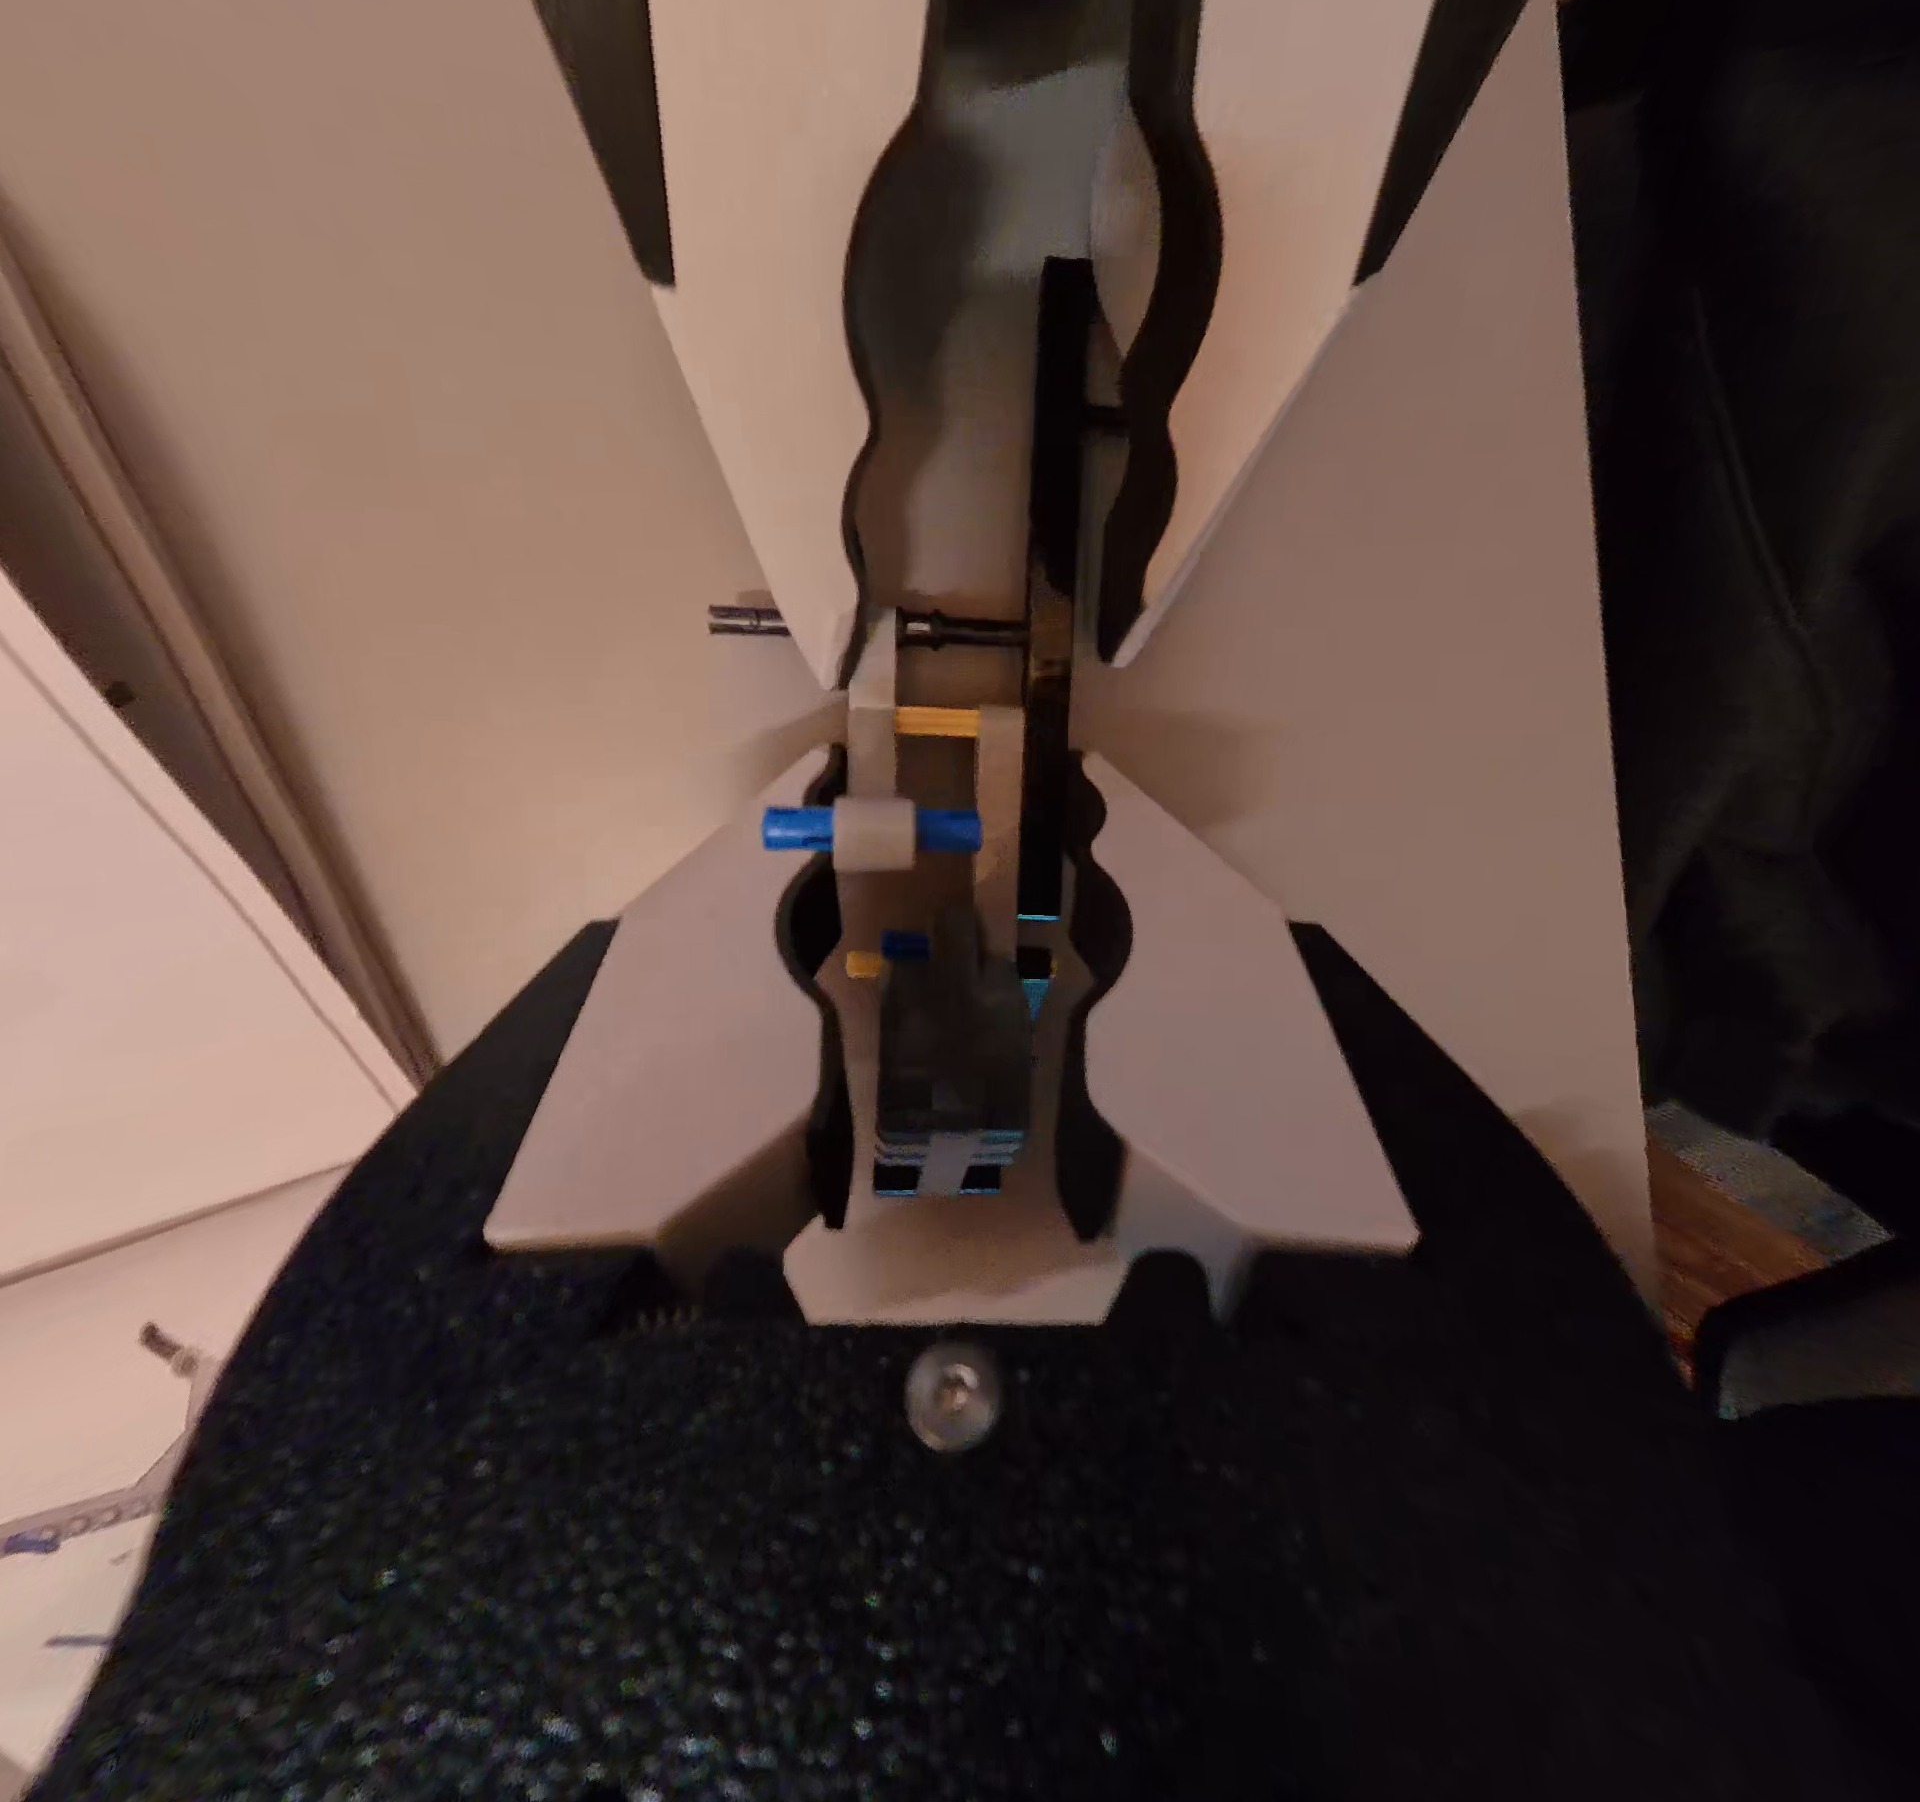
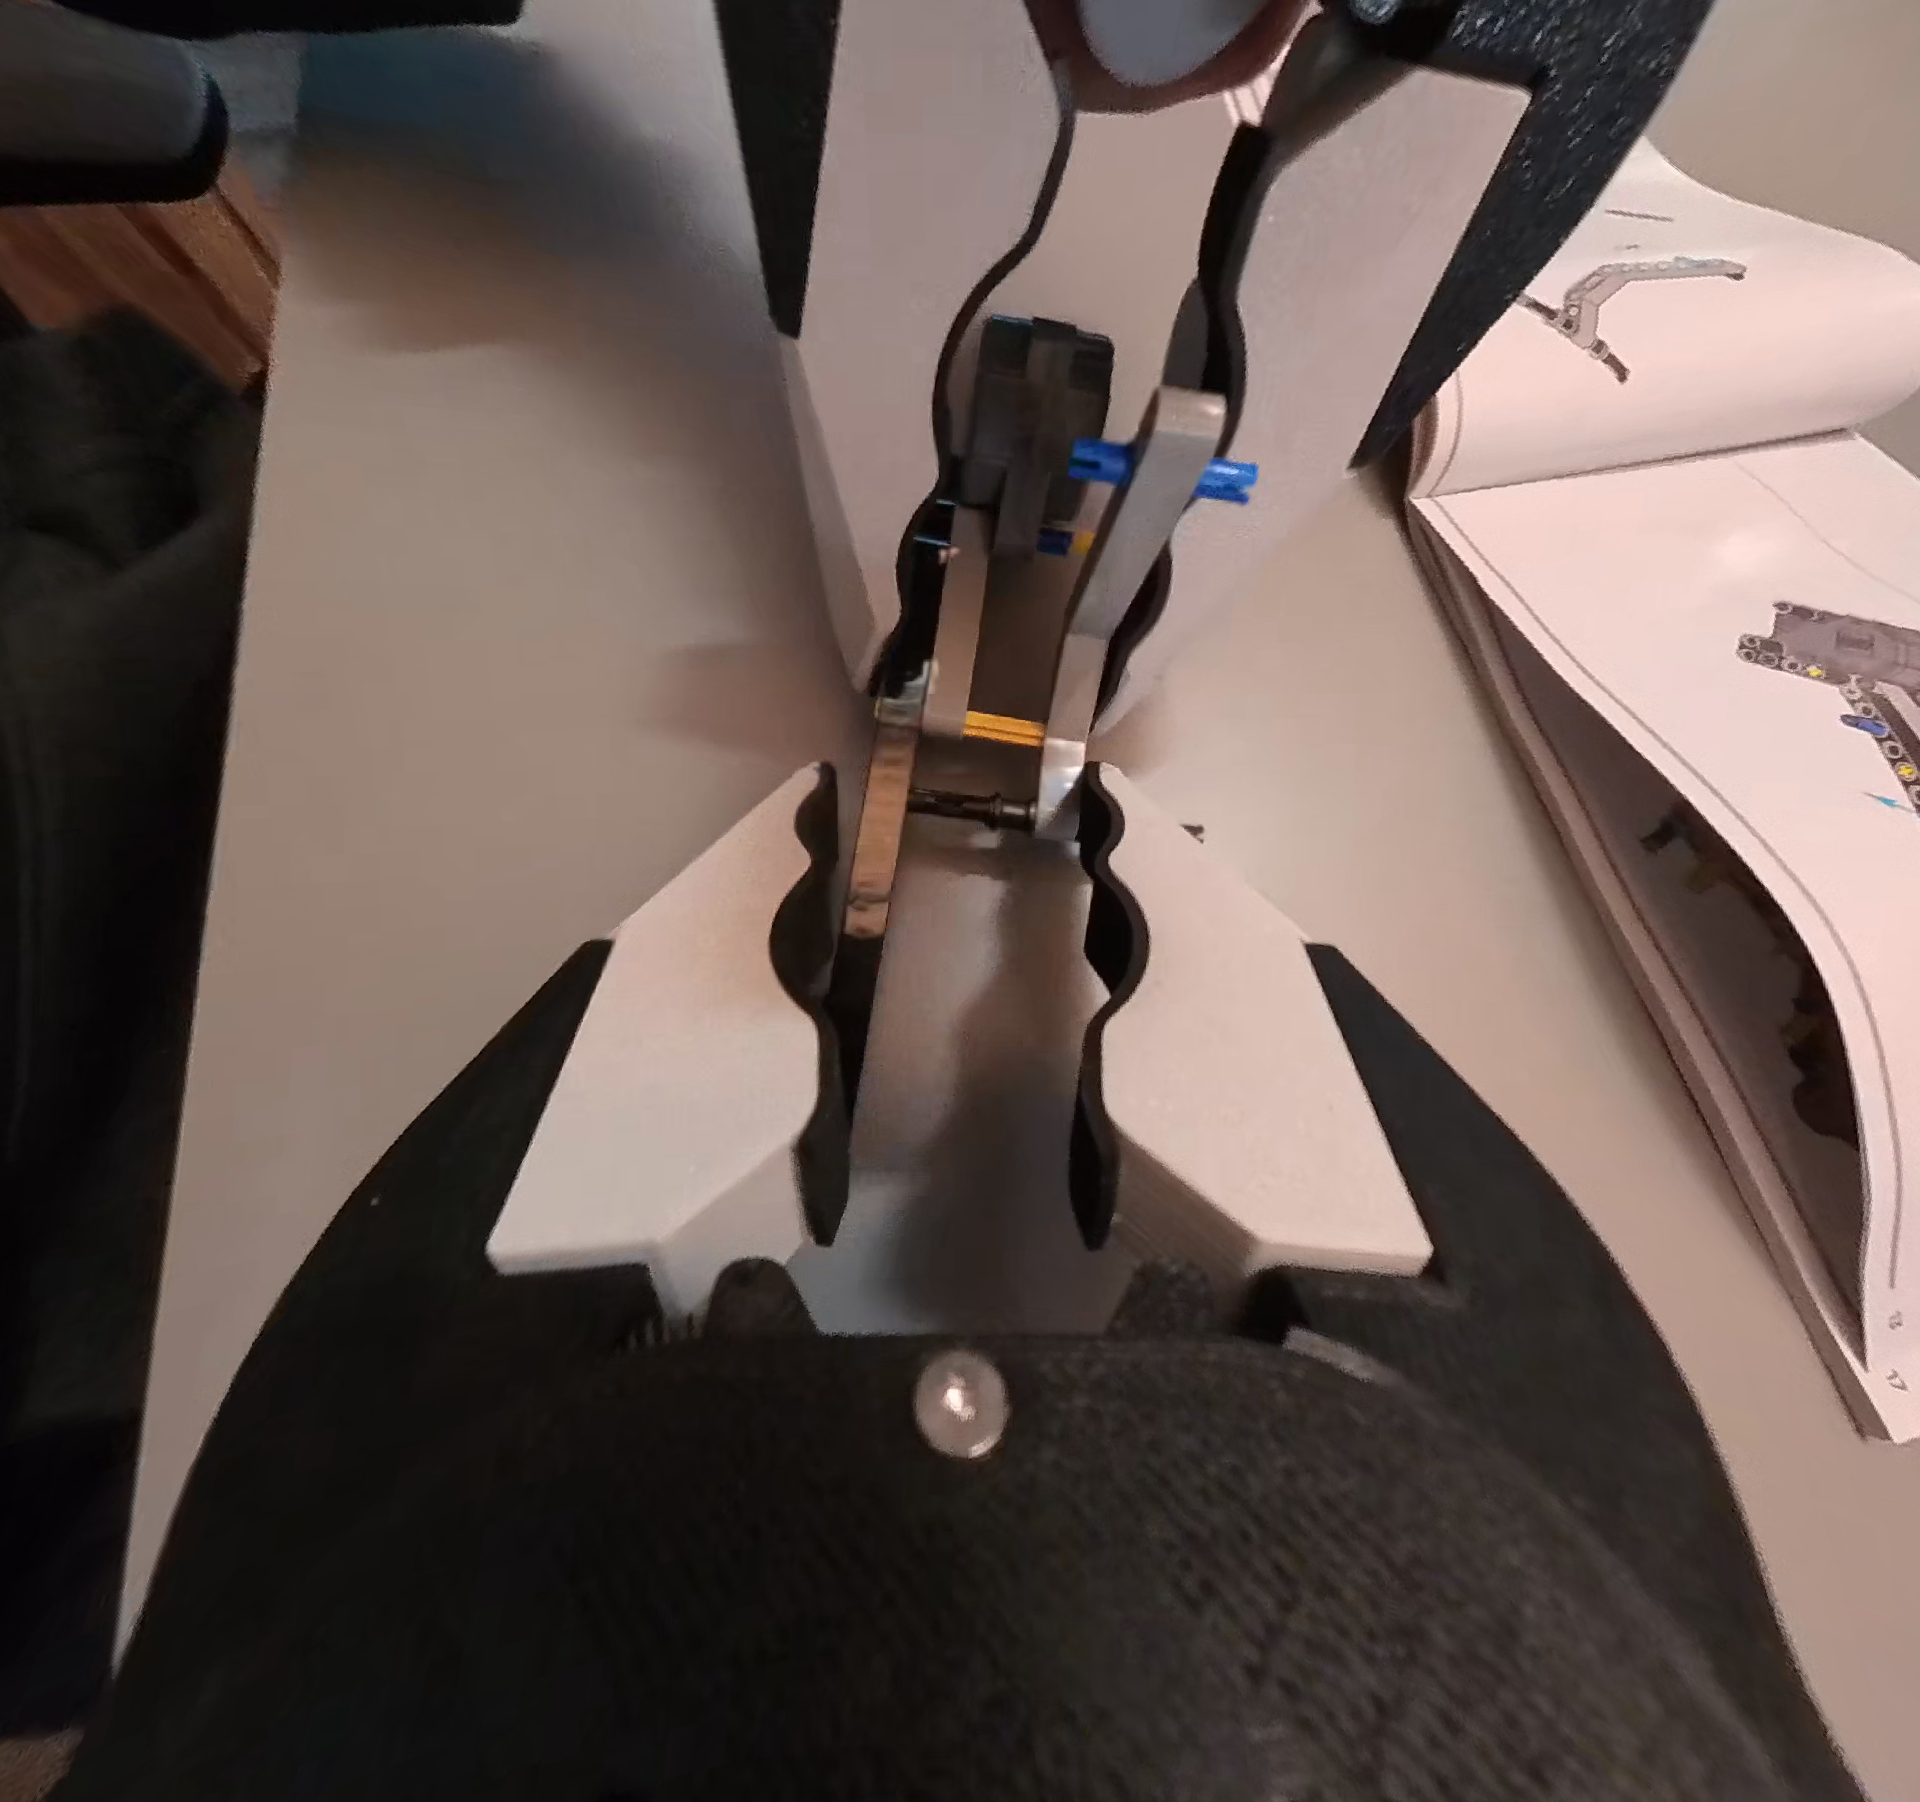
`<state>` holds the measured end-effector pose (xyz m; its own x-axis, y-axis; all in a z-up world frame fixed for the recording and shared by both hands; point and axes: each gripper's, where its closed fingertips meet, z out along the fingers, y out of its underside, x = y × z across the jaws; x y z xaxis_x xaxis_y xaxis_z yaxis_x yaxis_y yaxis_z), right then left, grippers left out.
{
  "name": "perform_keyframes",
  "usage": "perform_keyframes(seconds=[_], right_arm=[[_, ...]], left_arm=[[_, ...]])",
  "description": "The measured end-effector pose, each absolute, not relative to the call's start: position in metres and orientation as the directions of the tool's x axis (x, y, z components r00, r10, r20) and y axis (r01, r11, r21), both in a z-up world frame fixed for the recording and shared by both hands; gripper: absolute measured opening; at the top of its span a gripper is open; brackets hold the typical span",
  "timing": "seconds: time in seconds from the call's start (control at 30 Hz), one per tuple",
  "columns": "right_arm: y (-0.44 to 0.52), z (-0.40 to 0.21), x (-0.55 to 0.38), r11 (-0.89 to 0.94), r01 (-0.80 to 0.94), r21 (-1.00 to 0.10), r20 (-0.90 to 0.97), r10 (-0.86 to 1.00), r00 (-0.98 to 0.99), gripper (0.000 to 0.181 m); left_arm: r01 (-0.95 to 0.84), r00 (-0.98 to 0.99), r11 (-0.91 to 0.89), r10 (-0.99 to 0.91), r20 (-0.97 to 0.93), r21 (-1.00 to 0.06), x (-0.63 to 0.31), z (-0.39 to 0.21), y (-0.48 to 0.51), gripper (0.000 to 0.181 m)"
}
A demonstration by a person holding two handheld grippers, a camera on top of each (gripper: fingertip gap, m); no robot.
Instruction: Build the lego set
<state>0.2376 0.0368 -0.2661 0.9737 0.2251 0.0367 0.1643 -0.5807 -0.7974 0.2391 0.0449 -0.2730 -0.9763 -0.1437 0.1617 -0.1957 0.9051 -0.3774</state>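
A lego assembly [image 1: 873,848] of grey beams, blue pins [image 1: 795,827], a yellow axle [image 1: 935,719] and a long black beam [image 1: 1049,453] hangs between two grippers that face each other tip to tip. My left gripper [image 1: 961,765] is shut on the grey end. My right gripper [image 2: 956,781] is shut on the other end, with the black beam [image 2: 883,879] against one finger and a grey beam end [image 2: 1060,786] against the other. A black pin [image 2: 966,805] spans the gap between them. The right gripper [image 1: 971,672] enters the left wrist view from above. The left gripper [image 2: 987,687] does the same in the right wrist view.
An open instruction booklet [image 2: 1662,713] lies on the white table [image 2: 468,609] to the right; paper [image 1: 104,1492] shows at lower left. A wooden edge [image 2: 125,266] and dark cloth [image 1: 1766,505] are at the side. A dark pin end [image 1: 743,622] sticks out beside the right gripper's fingertip.
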Motion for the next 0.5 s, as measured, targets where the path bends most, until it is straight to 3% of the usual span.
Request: perform_keyframes(seconds=[0.03,0.27,0.5], right_arm=[[0.035,-0.266,0.237,-0.577,0.165,-0.8,0.031,0.234,0.972,0.045],[0.018,-0.274,0.25,-0.638,0.172,-0.751,0.058,0.195,0.979,0.057],[0.023,-0.27,0.247,-0.595,0.176,-0.785,0.059,0.211,0.976,0.059]], left_arm=[[-0.195,-0.976,0.903,-0.141,0.165,-0.383,0.239,-0.273,0.043,0.039],[-0.236,-0.965,0.904,-0.174,0.199,-0.357,0.238,-0.275,0.042,0.039],[-0.249,-0.96,0.911,-0.186,0.211,-0.33,0.238,-0.275,0.043,0.039]])
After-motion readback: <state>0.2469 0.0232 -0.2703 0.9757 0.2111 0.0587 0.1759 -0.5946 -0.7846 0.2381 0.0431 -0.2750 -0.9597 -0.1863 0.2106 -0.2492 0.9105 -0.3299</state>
